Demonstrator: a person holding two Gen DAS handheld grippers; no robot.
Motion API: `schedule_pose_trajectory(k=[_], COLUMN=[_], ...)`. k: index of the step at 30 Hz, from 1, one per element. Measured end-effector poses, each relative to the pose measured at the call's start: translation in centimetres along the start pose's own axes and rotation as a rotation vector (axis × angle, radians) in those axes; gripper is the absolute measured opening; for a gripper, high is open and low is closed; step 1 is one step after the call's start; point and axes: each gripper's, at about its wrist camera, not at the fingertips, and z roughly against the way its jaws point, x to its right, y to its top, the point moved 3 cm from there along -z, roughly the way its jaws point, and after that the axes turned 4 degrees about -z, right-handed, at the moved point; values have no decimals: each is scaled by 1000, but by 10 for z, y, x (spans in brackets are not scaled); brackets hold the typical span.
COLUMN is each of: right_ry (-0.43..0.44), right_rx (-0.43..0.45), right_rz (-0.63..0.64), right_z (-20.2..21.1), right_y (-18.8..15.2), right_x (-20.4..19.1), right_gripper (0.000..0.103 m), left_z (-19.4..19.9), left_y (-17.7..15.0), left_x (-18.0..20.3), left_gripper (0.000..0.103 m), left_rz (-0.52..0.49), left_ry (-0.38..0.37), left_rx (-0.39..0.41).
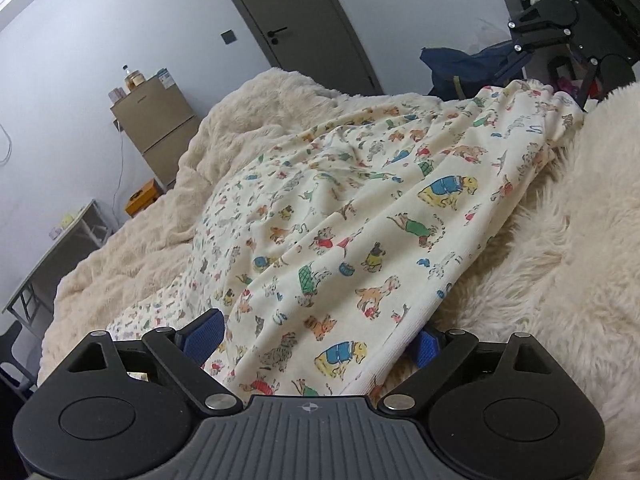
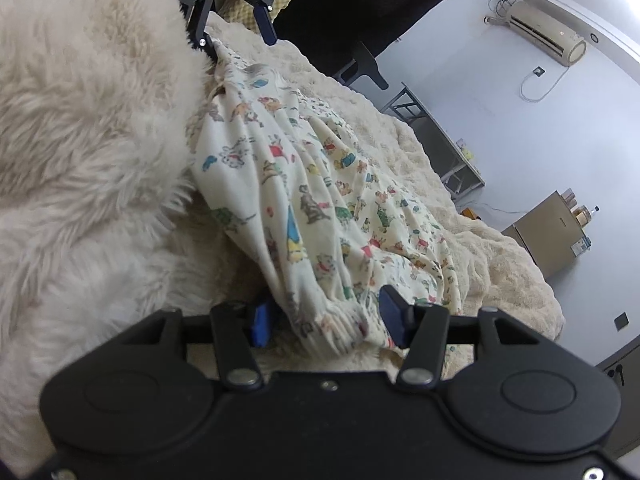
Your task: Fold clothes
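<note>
A cream garment printed with small coloured dogs (image 1: 360, 208) lies stretched over a fluffy cream blanket (image 1: 560, 280). My left gripper (image 1: 316, 340) has its blue pads (image 1: 204, 332) wide apart, with one end of the garment lying between them. My right gripper (image 2: 328, 316) is also spread, its blue pads (image 2: 394, 312) on either side of the ribbed hem of the garment (image 2: 320, 200). Each gripper shows at the far end of the garment in the other's view: the right gripper (image 1: 560, 64) and the left gripper (image 2: 236, 36).
The blanket (image 2: 80, 160) bunches high beside the garment. A small fridge (image 1: 156, 128), a grey door (image 1: 304, 20), a metal table (image 1: 60, 248) and a dark blue bag (image 1: 464, 68) stand around the bed. An air conditioner (image 2: 548, 32) hangs on the wall.
</note>
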Motion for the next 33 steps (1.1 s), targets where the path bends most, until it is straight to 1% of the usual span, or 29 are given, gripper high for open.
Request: schedule_pose_trajectory(k=[5,7,8,9,11,13,15,16,17,18,19,20,21,22,23,24,25,27,29,30,32,33], right_ry=[-9,-13,-15,-17,-14,-12,-19,-27,-42,-57,-73,-88,-104,-118,-124,-128,-131,-128,-113,-103,-83,-80], right_rx=[1,6,9,12,24,31,34,36,35,34,33,32,31,31,37,45,50,52,49,39,21,22], right_rz=[-5,-8,-9,-10,-12,-12,-7,-2,5,12,19,25,32,38,41,45,49,67,86,98,117,102], right_z=[-1,1,1,2,0,-6,-9,-10,-9,-8,-7,-6,-5,-4,-3,-3,-3,-3,-5,-6,-7,-3], right_y=[2,2,2,2,1,-2,-6,-8,-10,-12,-14,-16,-18,-20,-19,-18,-17,-14,-12,-13,-14,-15], right_x=[2,2,2,2,0,-2,-3,-4,-4,-4,-4,-5,-5,-5,-5,-6,-6,-10,-16,-19,-24,-21], right_gripper=[52,52,52,53,53,53,53,53,52,52,52,51,49,44,35,31,30,30,29,27,22,20], left_z=[1,5,7,9,12,12,10,10,10,8,6,5,3,1,0,0,0,-1,0,1,4,6], left_y=[-6,-18,-28,-37,-57,-69,-73,-74,-73,-71,-69,-68,-66,-64,-62,-61,-59,-56,-54,-52,-49,-47], left_x=[-6,-12,-13,-13,-14,-14,-8,-3,4,8,12,13,14,15,15,16,17,21,24,24,26,27], left_gripper=[92,92,92,92,92,92,91,89,83,81,75,66,61,47,39,37,35,29,11,7,3,2], left_rz=[-6,-65,-127,-164,-239,-261,-282,-302,-341,-358,-373,-366,-358,-349,-324,-317,-310,-307,-301,-289,-285,-286], left_ry=[8,25,42,50,50,55,56,57,73,90,106,115,124,134,149,152,156,155,139,123,108,102], left_rx=[-24,-67,-100,-126,-171,-162,-89,-45,12,36,60,79,97,117,142,151,160,182,199,205,209,211])
